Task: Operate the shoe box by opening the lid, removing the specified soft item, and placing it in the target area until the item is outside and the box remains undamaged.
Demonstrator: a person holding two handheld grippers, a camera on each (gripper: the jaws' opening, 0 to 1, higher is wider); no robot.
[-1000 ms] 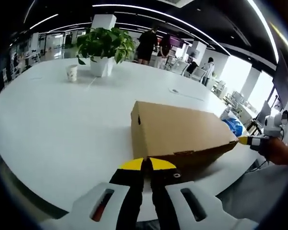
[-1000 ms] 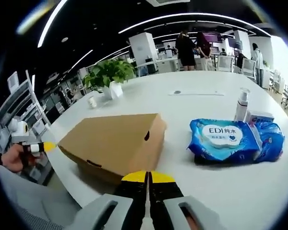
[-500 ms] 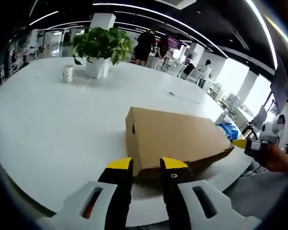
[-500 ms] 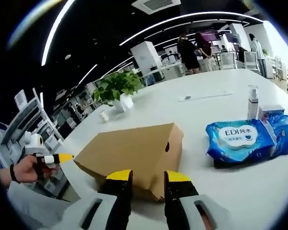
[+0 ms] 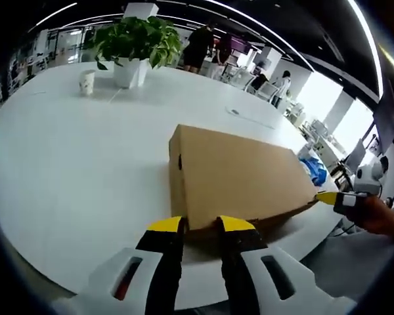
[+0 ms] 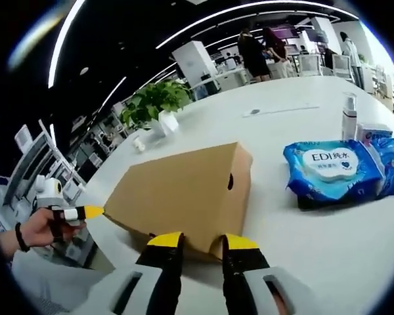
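Shoe box (image 5: 240, 176) sits closed on the white table (image 5: 65, 157), near the table's near edge, lid down and flat. In the left gripper view my left gripper (image 5: 200, 225) has its yellow-tipped jaws spread, a clear gap between them, tips right at the near bottom corner of the box; I cannot tell whether they touch the cardboard. The end face of the box toward the left carries a small dark hole. My right gripper's yellow tip shows at the right of this view, at the far-right corner of the box, held by my hand (image 5: 381, 213). In the right gripper view my right gripper (image 6: 202, 241) is likewise spread, jaws apart, tips at the lower near edge of the shoe box (image 6: 184, 190), one on either side of the near corner. The left gripper's yellow tip enters this view from the left, just beside the box's left corner, with my hand (image 6: 36, 226) behind it. To the right of the box, apart from it, lies a blue pack of wipes (image 6: 335, 172), with a small spray bottle (image 6: 349, 115) beyond it. Far across the table stand a potted plant (image 5: 134, 46) and a paper cup (image 5: 87, 82). People stand in the background of the office.
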